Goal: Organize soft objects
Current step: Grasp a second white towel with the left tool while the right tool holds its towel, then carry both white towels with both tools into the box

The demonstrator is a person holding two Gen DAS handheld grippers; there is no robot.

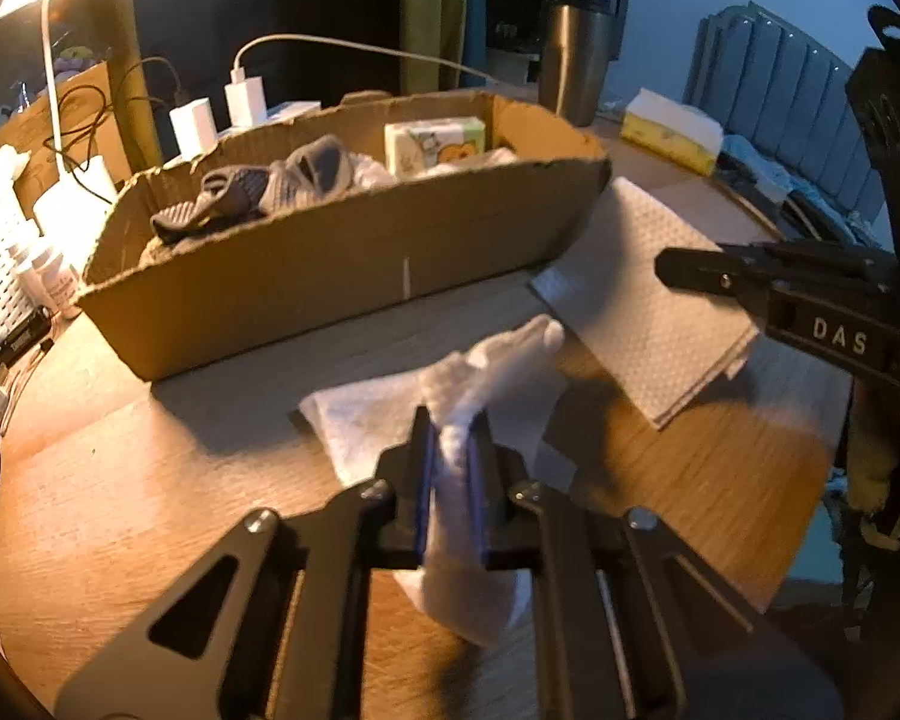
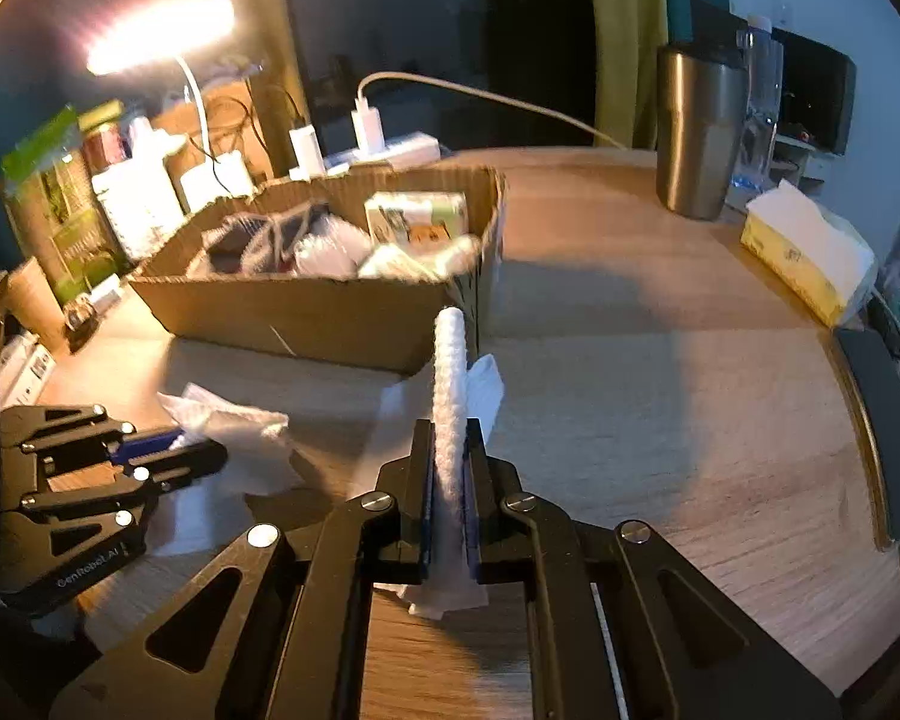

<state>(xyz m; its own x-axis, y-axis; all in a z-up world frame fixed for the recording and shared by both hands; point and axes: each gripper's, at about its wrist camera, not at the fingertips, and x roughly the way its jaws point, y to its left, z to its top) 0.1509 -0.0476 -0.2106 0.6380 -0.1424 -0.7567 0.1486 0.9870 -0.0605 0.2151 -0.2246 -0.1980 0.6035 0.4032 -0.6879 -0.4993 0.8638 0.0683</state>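
My left gripper (image 1: 450, 450) has its jaws clamped on a crumpled, soft white cloth (image 1: 492, 378), which sits just in front of the long shallow brown corrugated cardboard box (image 1: 342, 276) on the wood-grain bench (image 1: 120, 480). My right gripper (image 2: 450, 456) has its jaws pinched tight on a folded white dimpled paper towel (image 2: 450, 372), its edge standing upright in front of the box's right corner. Inside the box I see dark grey knitted fabric (image 1: 240, 192) and a small printed tissue pack (image 1: 432, 144). Behind the box stands a steel tumbler (image 1: 576, 60).
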